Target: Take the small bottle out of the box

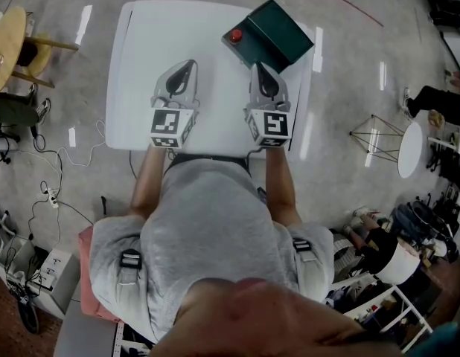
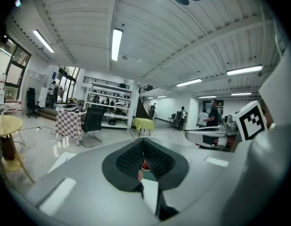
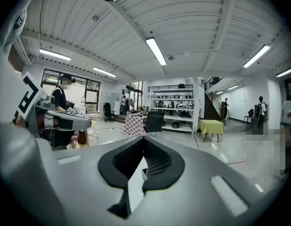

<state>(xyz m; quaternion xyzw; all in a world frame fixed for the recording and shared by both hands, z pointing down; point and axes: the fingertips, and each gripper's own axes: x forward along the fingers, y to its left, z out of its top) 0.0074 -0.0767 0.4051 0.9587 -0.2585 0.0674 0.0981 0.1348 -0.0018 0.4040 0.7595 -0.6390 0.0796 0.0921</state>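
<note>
A dark green box lies open at the far right corner of the white table. A small bottle with a red cap stands at the box's left end. My left gripper rests on the table well to the left of the box, jaws shut and empty. My right gripper lies just in front of the box, also shut with nothing in it. In the left gripper view the red cap and a bit of the green box show below the closed tips of that gripper. The right gripper shows closed tips in its own view.
A round wooden stool stands left of the table, and cables trail over the floor. To the right are a wire frame, a small white round table and a seated person.
</note>
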